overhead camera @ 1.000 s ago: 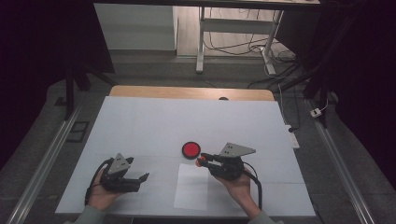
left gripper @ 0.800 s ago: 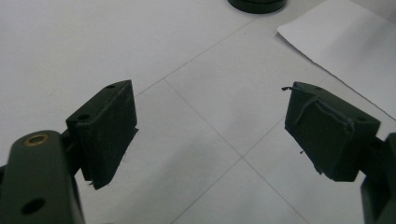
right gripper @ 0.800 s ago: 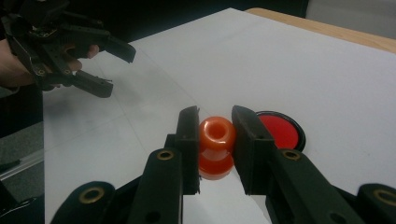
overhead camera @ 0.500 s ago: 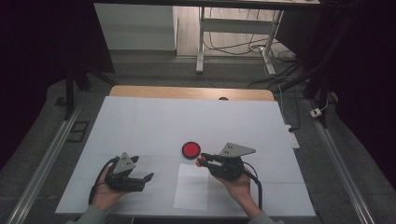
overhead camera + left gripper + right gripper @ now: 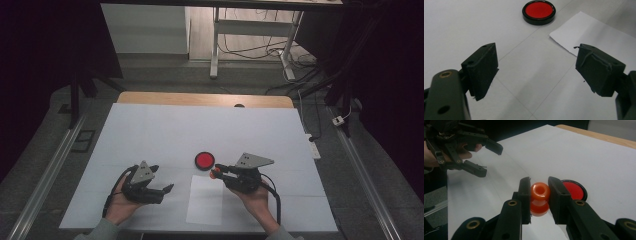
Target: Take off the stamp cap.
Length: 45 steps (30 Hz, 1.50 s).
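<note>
1. Right gripper holds an orange stamp clamped between its jaws, just above the desk.
2. Stamp sits at about 5 o'clock of the red ink pad, just beside it.
3. White paper sheet lies at 6 o'clock of the pad.
4. Left gripper is wide apart, nothing between its jaws, at 9 o'clock of the sheet.

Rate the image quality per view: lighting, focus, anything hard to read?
High view: table lit, surroundings nearly black, small things low in detail. Left gripper view: even light, red pad fairly sharp, near pads softer. Right gripper view: orange stamp sharp between the jaws, left gripper dim against a dark background.
</note>
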Available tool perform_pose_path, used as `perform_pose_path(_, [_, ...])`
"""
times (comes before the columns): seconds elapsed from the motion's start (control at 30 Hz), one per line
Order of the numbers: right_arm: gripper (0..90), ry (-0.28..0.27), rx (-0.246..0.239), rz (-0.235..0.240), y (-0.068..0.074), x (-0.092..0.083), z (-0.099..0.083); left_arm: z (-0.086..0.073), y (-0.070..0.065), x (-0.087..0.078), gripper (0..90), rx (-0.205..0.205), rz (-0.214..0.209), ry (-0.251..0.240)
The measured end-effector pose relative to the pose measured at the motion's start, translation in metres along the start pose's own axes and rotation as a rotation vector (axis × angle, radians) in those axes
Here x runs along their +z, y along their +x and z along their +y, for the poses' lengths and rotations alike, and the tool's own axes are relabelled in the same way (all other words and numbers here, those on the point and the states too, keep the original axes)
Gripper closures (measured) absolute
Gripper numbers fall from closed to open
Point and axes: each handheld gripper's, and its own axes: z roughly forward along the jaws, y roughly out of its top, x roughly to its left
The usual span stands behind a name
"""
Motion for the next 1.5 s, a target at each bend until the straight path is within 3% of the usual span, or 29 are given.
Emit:
perform_pose_path(0.6, [71.9, -0.005, 0.002, 0.001, 0.0, -0.001, 0.0, 0.028, -0.019, 0.024, 19.0, 0.084, -0.045, 0.003])
perform_pose_path(1.5, [71.9, -0.005, 0.005, 0.007, 0.001, 0.001, 0.0, 0.053, -0.043, 0.051, 19.6, 0.14, -0.112, 0.005])
